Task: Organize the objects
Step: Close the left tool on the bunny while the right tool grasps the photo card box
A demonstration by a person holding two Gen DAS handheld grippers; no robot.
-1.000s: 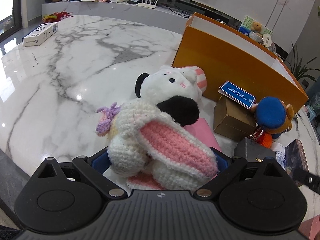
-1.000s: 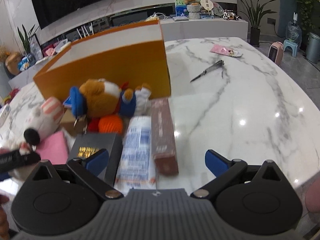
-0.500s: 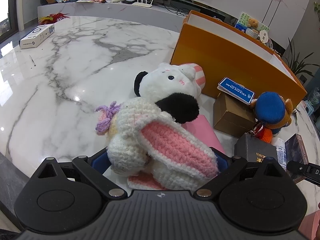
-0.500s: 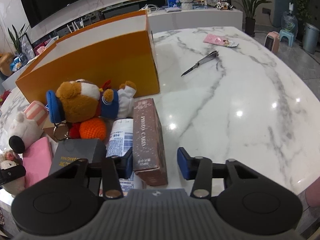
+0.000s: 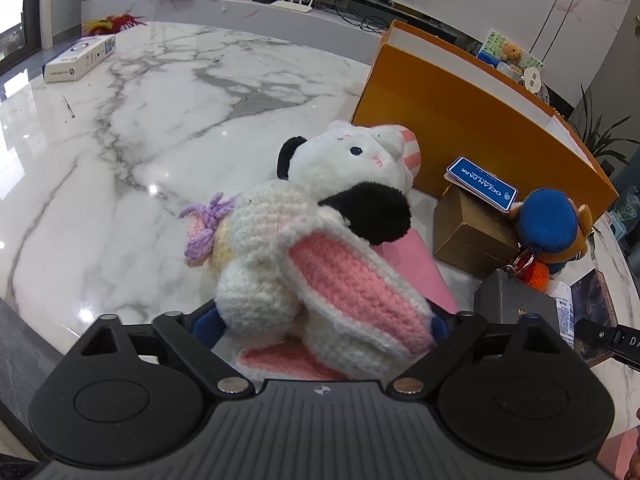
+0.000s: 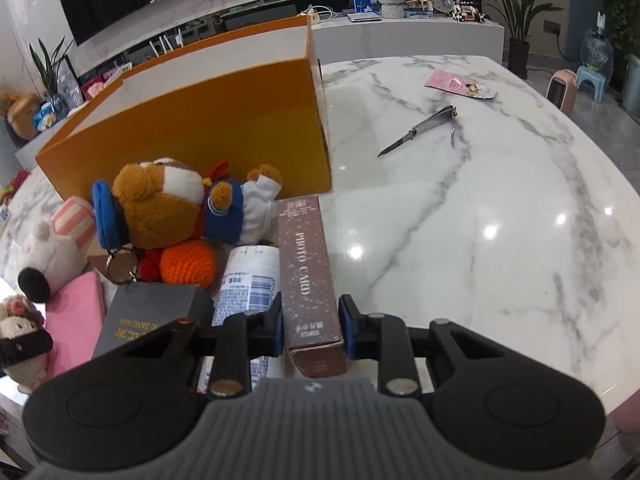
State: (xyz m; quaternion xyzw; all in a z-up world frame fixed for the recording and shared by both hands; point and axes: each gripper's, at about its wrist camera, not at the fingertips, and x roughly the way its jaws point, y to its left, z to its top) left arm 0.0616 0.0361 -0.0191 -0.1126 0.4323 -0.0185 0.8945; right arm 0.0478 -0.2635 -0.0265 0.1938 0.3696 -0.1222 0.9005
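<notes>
Photo card box [image 6: 310,276] lying lengthwise along the right tool [image 6: 310,330], being pinched at its near end, pointing toward the orange box [image 6: 200,120].

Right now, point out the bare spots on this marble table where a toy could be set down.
Bare marble lies beyond the crocheted bunny, between the white carton and the orange box. Another open stretch sits beside the photo card box, reaching toward the folding knife. Crowded: the strip in front of the orange box, packed with the bear plush, bottle and dark box.
</notes>
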